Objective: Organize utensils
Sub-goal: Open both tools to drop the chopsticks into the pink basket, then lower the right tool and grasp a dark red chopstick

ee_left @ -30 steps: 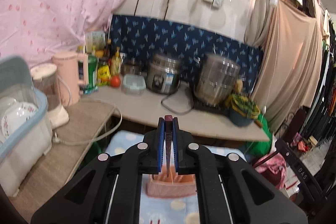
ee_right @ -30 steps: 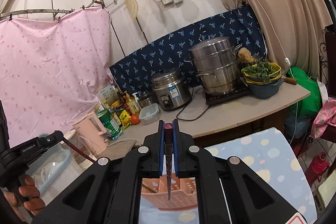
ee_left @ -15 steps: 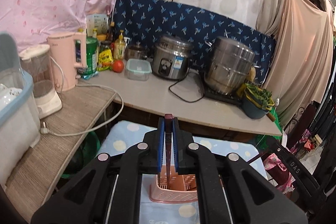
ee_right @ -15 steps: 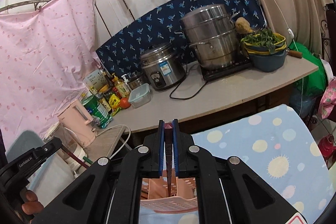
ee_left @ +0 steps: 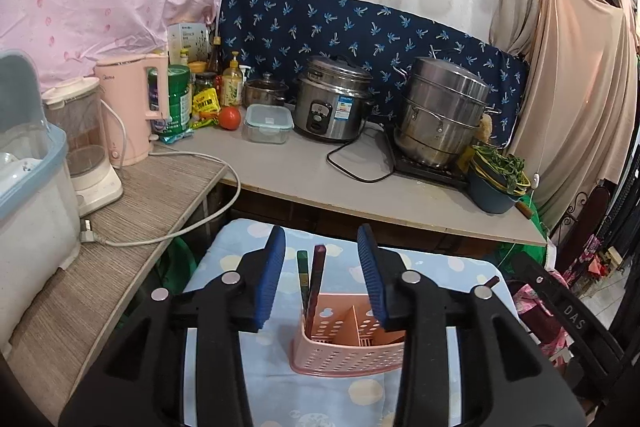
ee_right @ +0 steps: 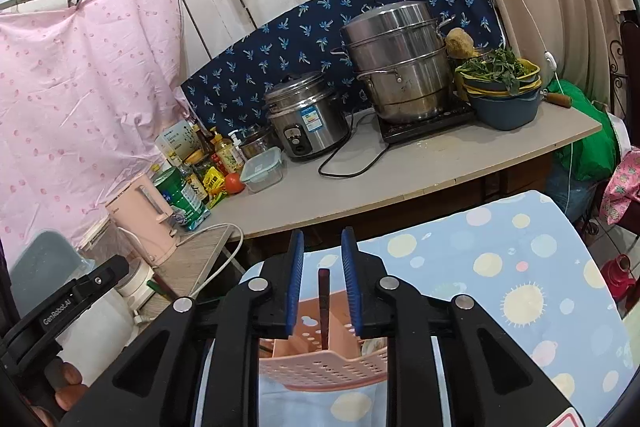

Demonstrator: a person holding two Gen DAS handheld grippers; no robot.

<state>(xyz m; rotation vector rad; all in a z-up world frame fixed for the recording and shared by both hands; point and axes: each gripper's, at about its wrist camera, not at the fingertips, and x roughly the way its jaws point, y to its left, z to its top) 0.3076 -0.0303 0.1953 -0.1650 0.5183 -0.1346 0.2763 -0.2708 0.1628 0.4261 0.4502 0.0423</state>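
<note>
chopsticks' point(ee_left: 314, 275) lower ends hidden inside pink basket point(ee_left: 344, 355), dish bin point(ee_left: 24, 163) cut off

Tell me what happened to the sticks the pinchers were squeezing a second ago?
Both let go. The left gripper and the right gripper opened, and the chopsticks dropped into the pink utensil basket, where they now stand upright. Both cameras tilted down toward the basket. The basket stayed on the dotted blue cloth.
</note>
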